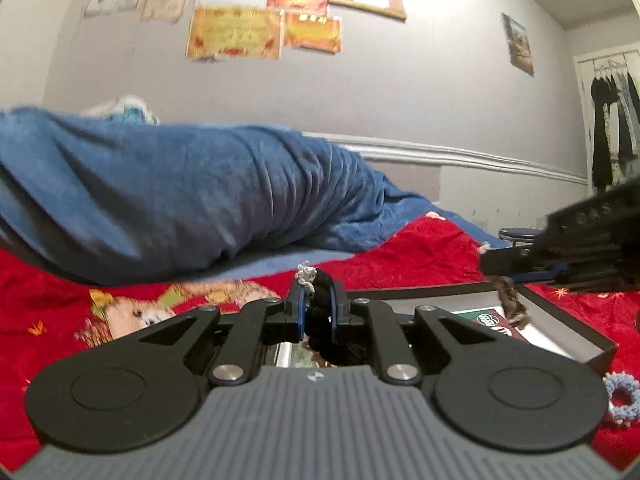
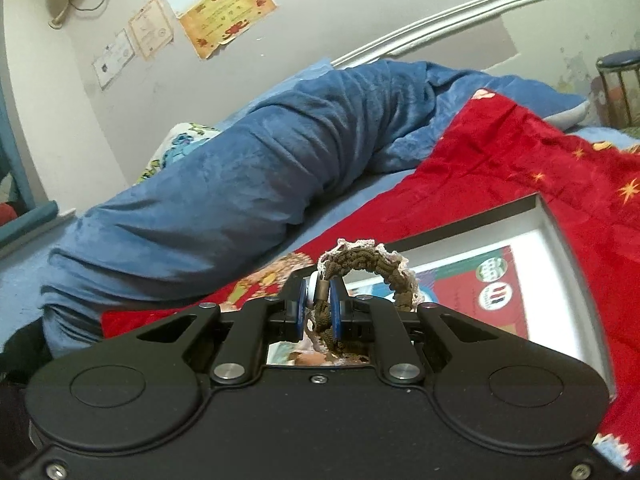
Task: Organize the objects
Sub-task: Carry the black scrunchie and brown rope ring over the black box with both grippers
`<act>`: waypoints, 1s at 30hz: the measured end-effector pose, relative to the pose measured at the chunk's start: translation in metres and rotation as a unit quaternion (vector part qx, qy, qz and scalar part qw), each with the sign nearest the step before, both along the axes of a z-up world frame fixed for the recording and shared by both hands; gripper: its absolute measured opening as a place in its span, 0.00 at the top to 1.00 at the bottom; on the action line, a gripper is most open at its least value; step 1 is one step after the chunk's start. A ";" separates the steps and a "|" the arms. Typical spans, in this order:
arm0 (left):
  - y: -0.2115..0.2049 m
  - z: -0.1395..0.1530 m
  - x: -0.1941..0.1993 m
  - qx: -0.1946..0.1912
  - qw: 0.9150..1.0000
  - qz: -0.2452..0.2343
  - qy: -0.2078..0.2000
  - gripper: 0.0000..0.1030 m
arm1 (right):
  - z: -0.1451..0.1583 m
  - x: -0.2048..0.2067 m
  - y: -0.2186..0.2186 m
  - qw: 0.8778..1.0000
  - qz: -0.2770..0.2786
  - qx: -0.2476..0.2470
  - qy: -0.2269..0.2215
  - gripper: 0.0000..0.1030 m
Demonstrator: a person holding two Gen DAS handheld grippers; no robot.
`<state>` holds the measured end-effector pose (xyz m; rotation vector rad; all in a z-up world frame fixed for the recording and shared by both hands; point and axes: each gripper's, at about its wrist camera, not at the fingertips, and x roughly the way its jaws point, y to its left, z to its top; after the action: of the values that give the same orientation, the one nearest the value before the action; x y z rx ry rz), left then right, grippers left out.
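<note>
- The left gripper (image 1: 316,304) is clamped tight on a black scrunchie (image 1: 320,300), held above the red blanket (image 1: 400,256).
- The right gripper (image 2: 319,306) pinches an olive crocheted scrunchie (image 2: 360,268) over the open box (image 2: 560,236).
- Step in hand, I'd say: carrying both to the box; next, lower and release inside.
- A pale blue scrunchie (image 1: 622,398) lies beside the box.

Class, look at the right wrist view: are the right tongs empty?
No. The right tongs are shut on an olive-brown crocheted hair tie, which loops up above the box.
</note>
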<state>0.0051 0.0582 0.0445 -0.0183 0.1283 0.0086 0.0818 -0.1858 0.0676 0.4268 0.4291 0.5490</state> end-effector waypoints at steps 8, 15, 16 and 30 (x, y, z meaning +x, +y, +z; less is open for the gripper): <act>0.033 0.001 0.022 -0.096 0.990 -0.081 0.064 0.85 | -0.003 -0.010 -0.010 0.998 -0.039 -0.047 0.005 0.87; 0.023 -0.008 0.020 -0.090 0.986 -0.125 0.061 0.85 | -0.008 -0.011 -0.014 0.995 -0.065 -0.071 0.016 0.87; 0.018 -0.010 0.019 -0.076 0.988 -0.125 0.058 0.85 | -0.009 -0.011 -0.015 0.995 -0.069 -0.075 0.019 0.87; -0.011 -0.025 0.022 -0.001 0.992 -0.110 0.066 0.85 | -0.024 -0.004 -0.001 0.992 -0.064 -0.092 0.057 0.87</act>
<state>0.0267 0.0473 0.0197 -0.0054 0.2626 -0.2107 0.0778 -0.1870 0.0440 0.3068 0.5542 0.3586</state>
